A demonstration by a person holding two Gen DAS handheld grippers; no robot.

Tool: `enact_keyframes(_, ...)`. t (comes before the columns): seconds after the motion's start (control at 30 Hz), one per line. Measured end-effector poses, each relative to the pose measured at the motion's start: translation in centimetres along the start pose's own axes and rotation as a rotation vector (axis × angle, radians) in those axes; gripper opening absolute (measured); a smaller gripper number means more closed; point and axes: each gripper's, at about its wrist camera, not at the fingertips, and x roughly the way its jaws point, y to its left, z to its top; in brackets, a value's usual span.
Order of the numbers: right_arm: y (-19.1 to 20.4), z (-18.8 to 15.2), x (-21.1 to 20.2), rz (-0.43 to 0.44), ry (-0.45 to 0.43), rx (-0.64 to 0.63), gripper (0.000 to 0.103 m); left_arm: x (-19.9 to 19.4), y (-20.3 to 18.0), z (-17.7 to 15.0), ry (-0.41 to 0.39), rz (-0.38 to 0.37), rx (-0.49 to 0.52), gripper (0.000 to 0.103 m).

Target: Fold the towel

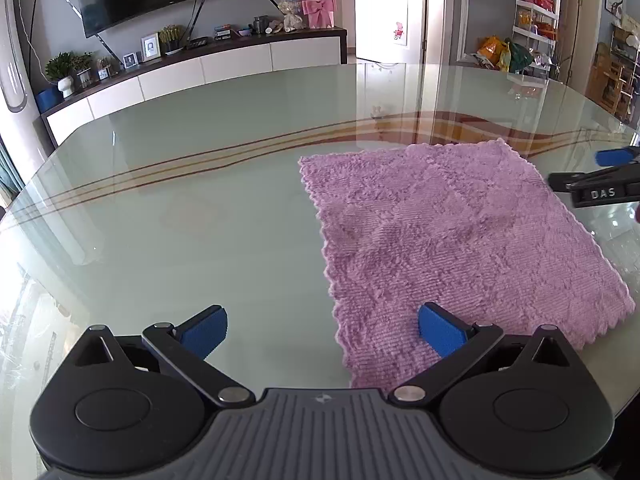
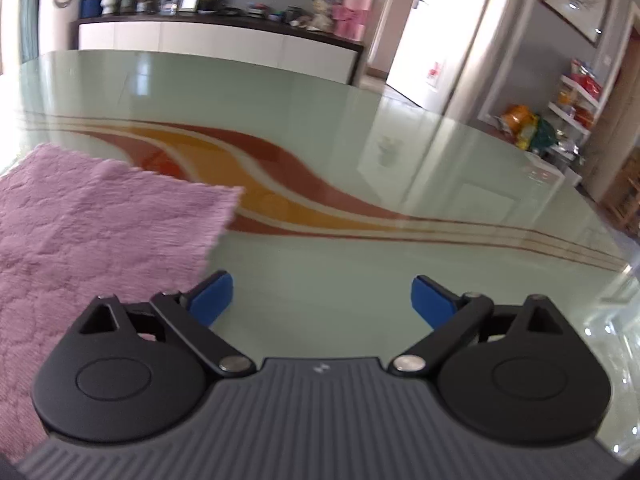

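Left wrist view: the towel [image 1: 452, 240] is spread flat on the table [image 1: 180, 200], right of the left gripper [image 1: 322, 330] and left of the right gripper [image 2: 322, 300], both jaws apart and empty.

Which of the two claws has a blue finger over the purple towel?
The left gripper: one blue finger overlaps the towel. The right gripper opens over bare glass.

Bright daylight, glare on glass table [image 1: 200, 208], fisheye-bent edges, right view blurred
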Motion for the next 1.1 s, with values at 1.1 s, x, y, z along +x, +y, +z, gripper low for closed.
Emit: enact_keyframes(1.1,-0.4,-0.4,-4.4,0.179,-0.051,0.105,0.092,-2.5,-0.7,-0.7,-0.056,-0.024,0.033,0.096)
